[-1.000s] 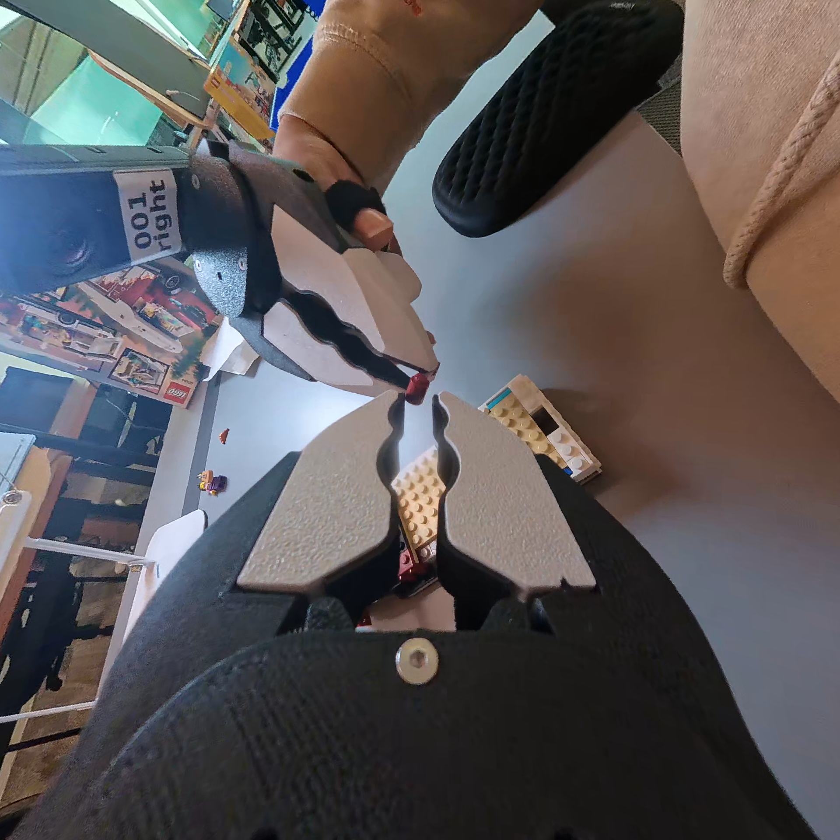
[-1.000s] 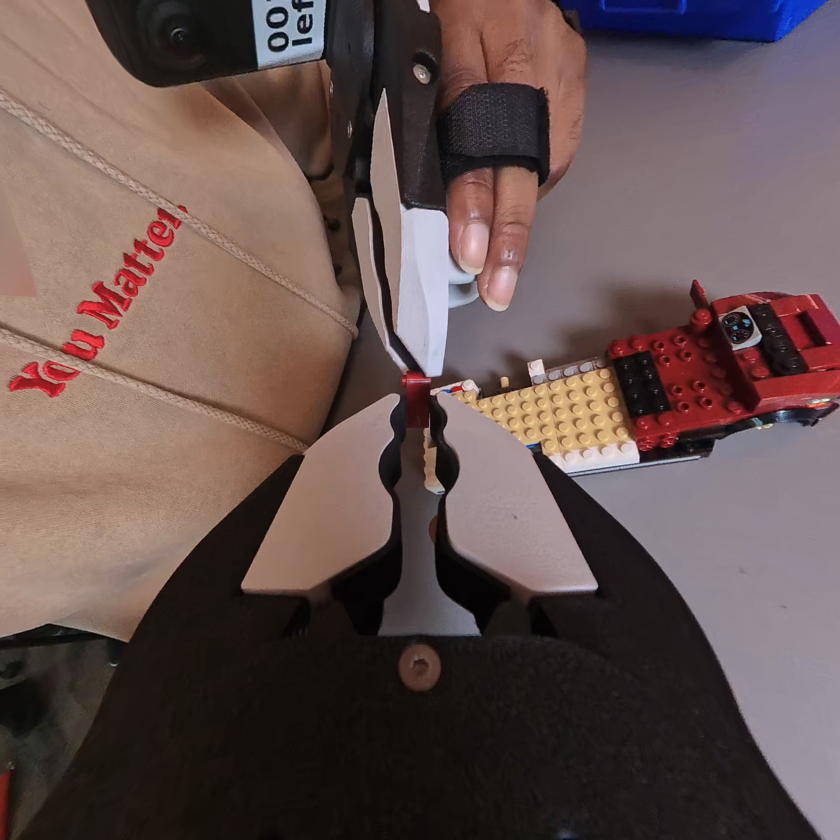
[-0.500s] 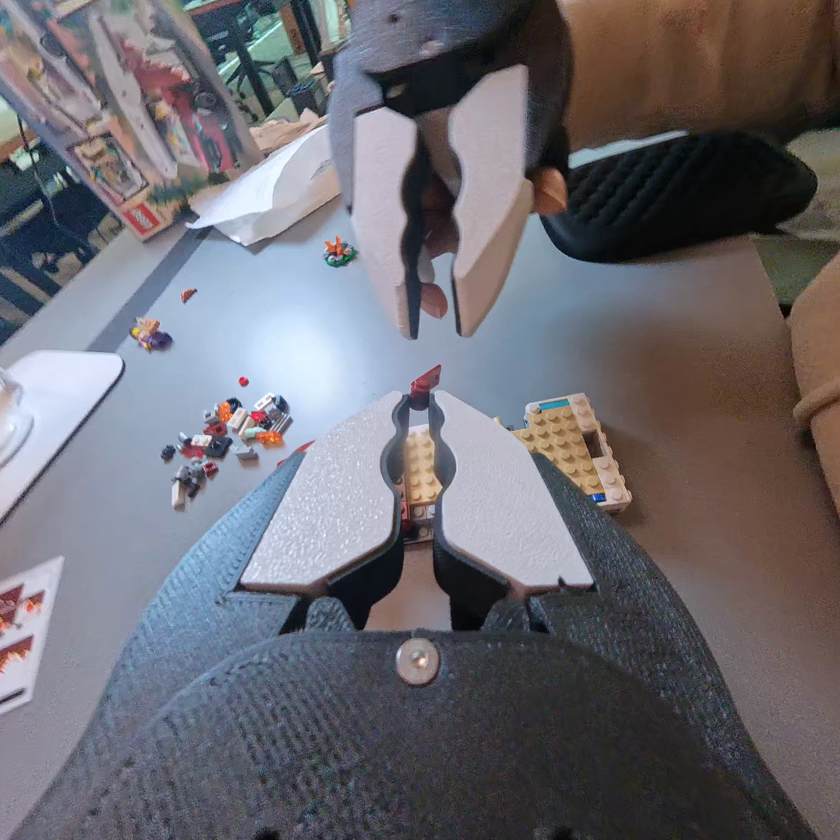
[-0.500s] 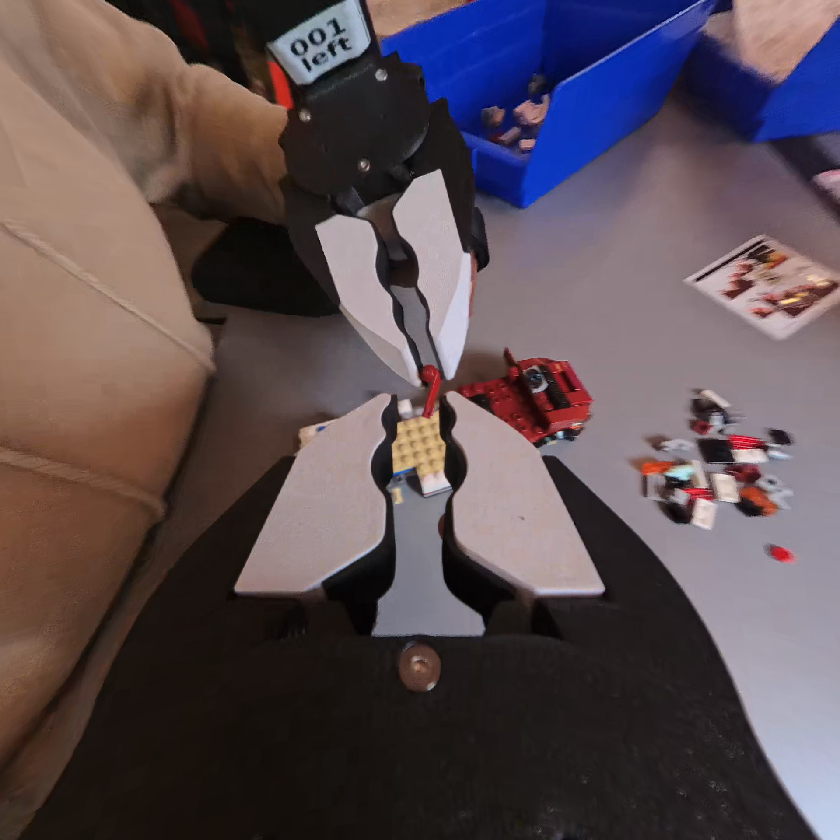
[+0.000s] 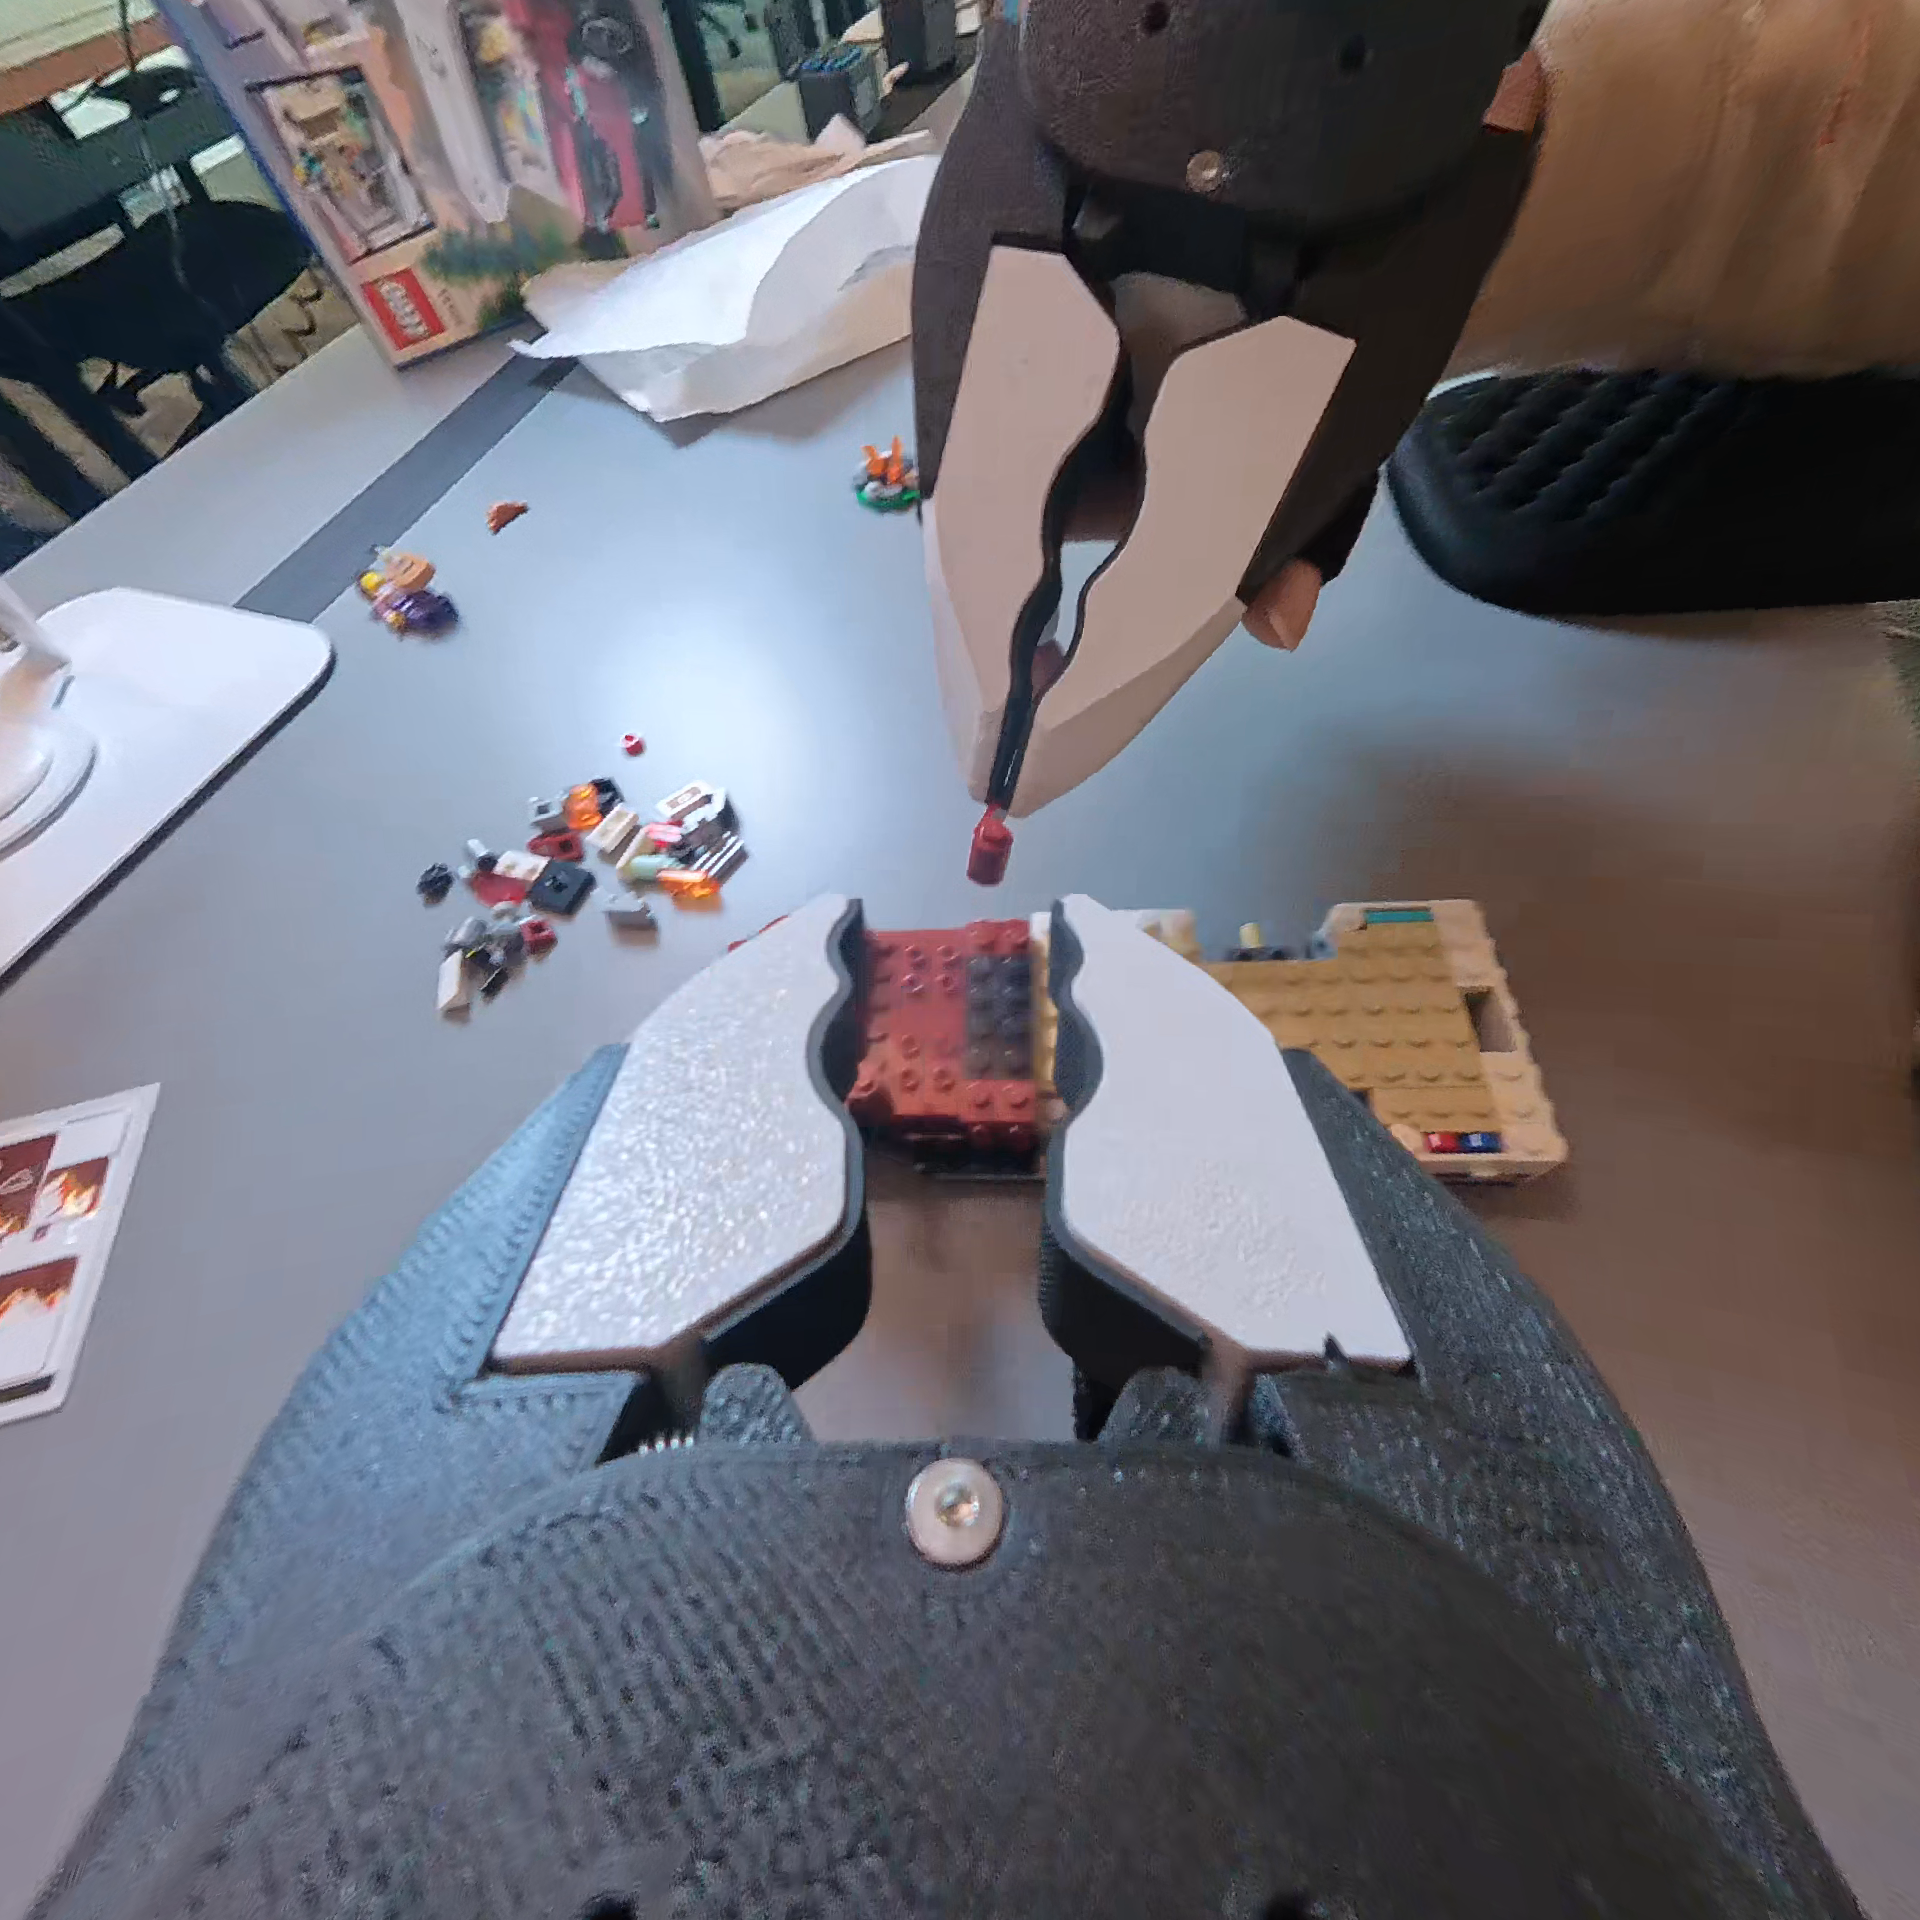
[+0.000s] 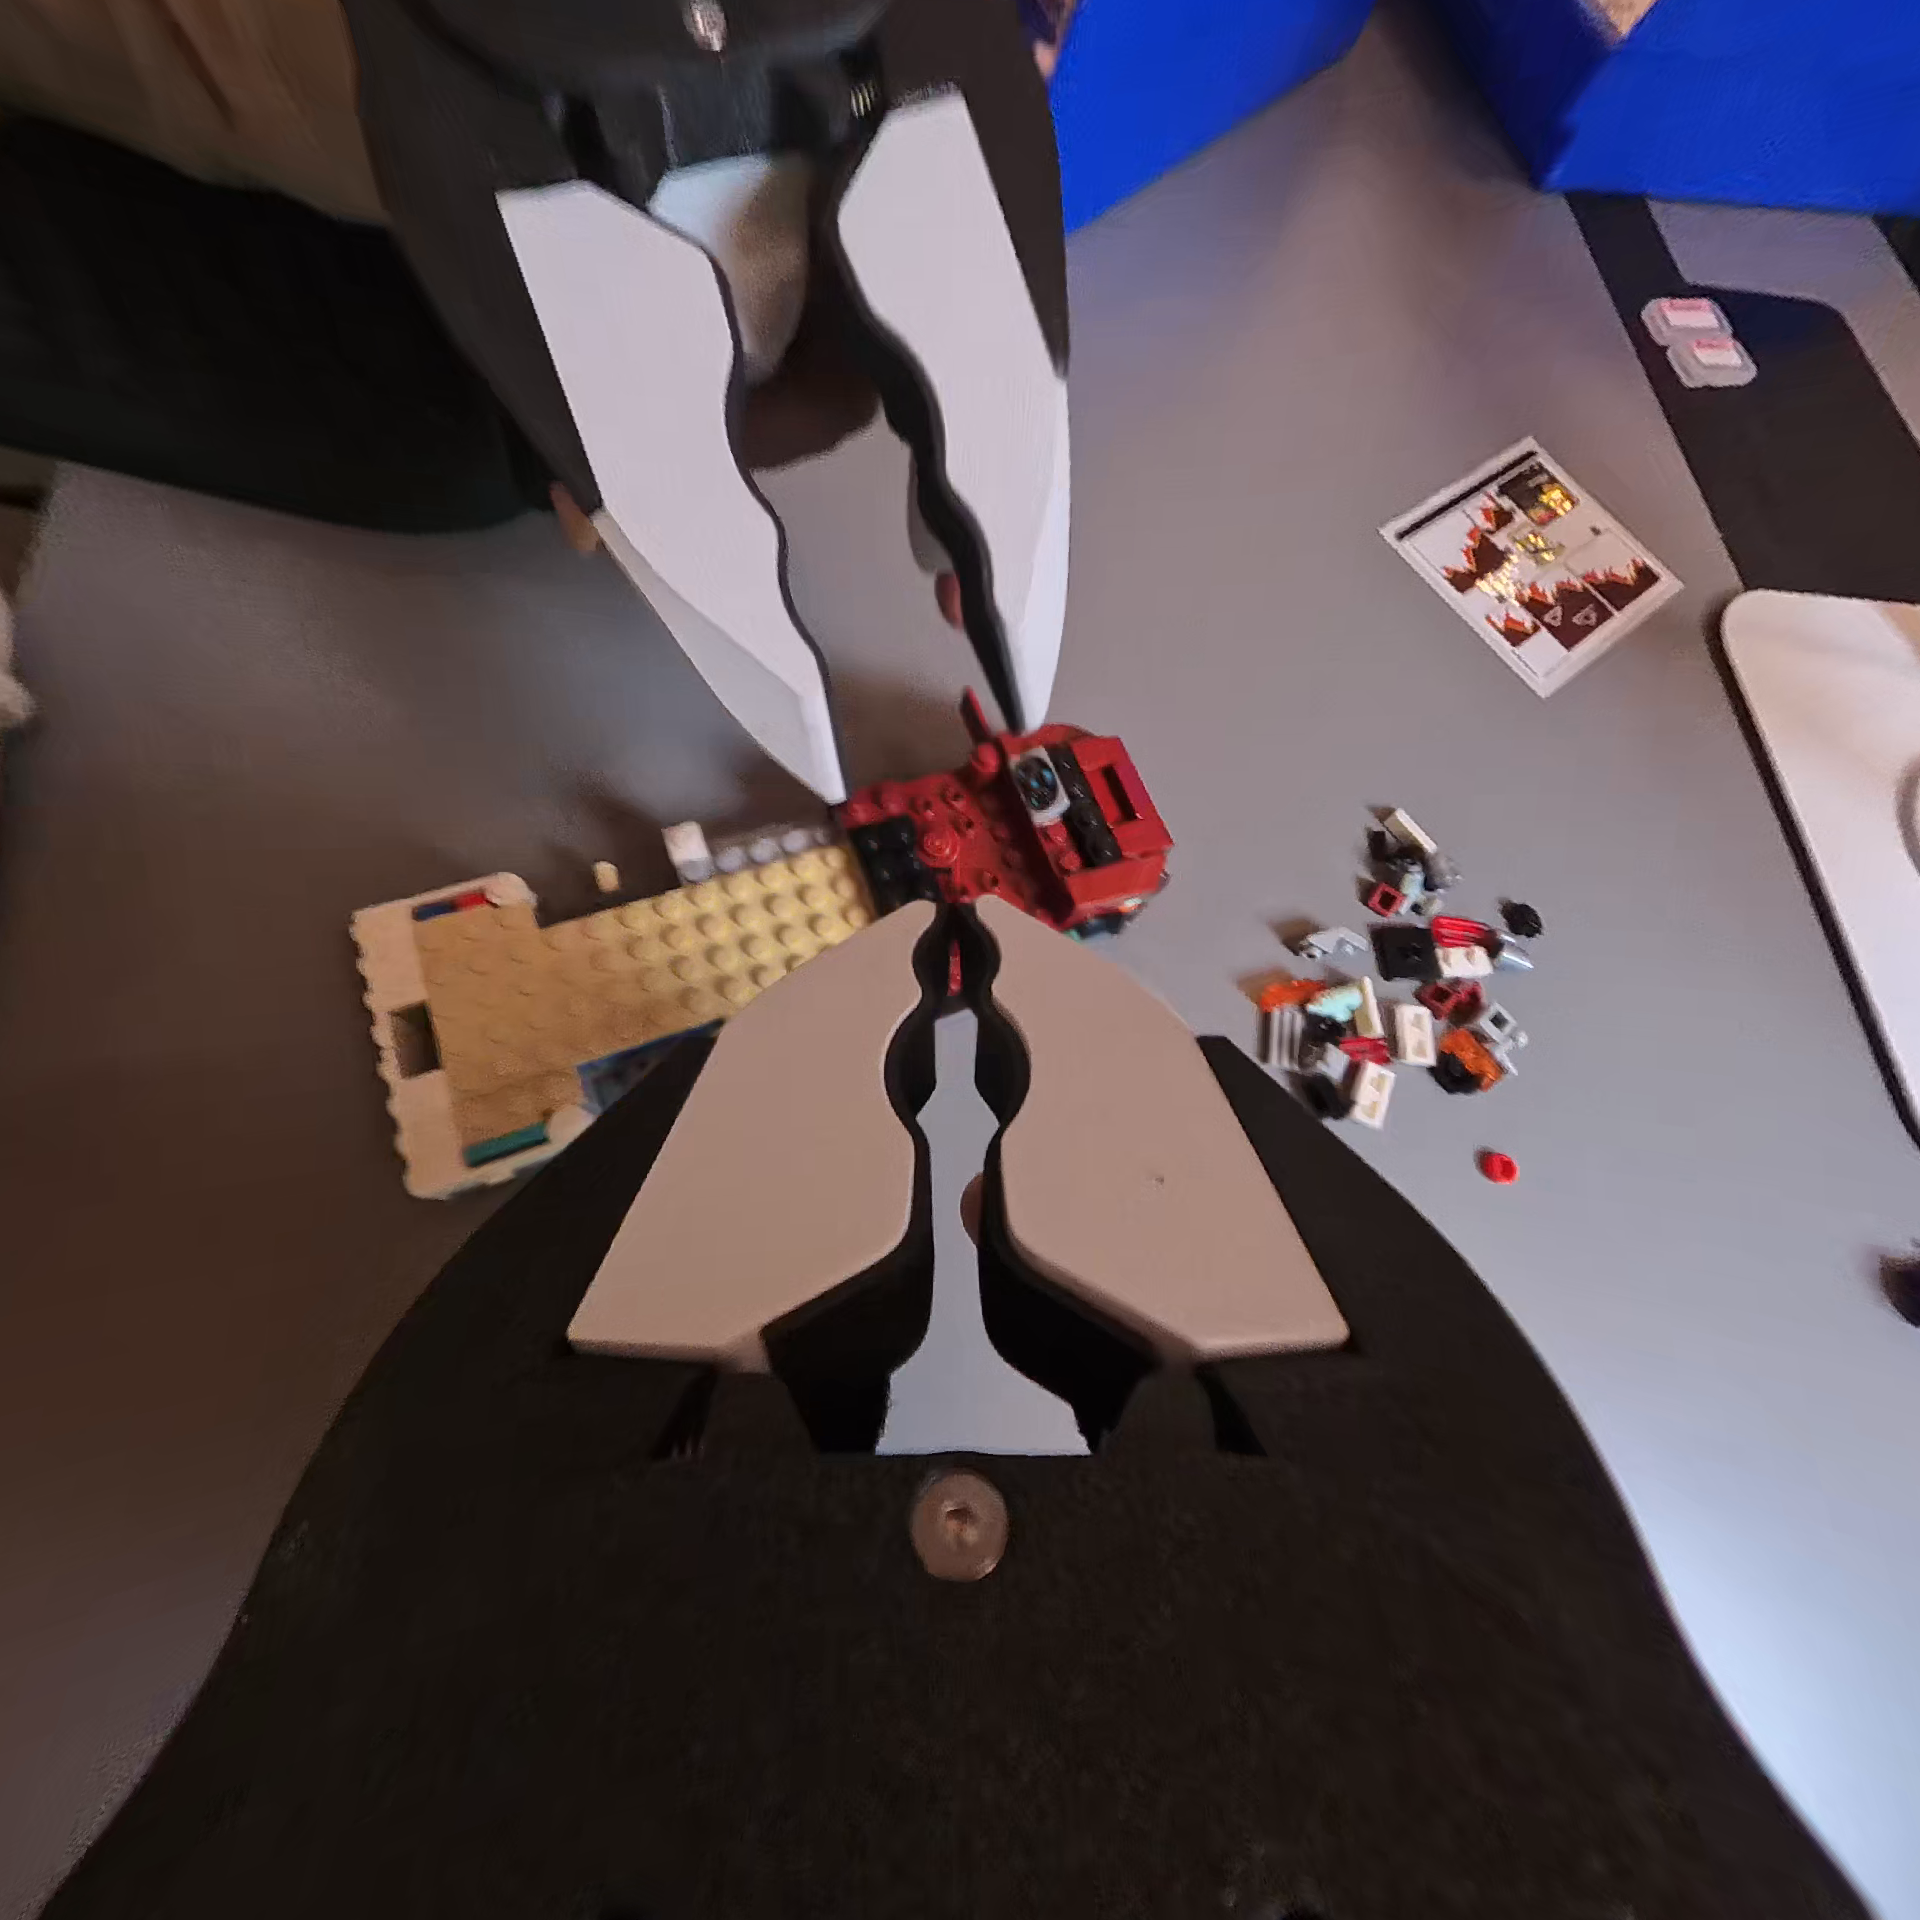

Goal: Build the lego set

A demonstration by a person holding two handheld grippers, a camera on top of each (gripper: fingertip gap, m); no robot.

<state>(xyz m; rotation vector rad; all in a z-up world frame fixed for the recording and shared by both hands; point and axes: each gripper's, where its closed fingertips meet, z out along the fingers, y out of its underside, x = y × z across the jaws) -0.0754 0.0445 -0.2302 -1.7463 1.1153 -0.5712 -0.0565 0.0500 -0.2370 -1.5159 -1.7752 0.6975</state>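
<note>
We see a grey table, and on it a flat tan-and-cream studded brick build joined to a dark red brick vehicle, our landmark. Beyond the vehicle in the left wrist view lie a white crumpled paper sheet and a printed toy box. The left gripper hovers just above the vehicle, its fingers well apart with nothing between the pads. The right gripper hangs above the vehicle's far edge, fingers closed together on the thin stem of a small dark red round brick piece. A scattered pile of small loose mixed-colour bricks lies near the vehicle.
</note>
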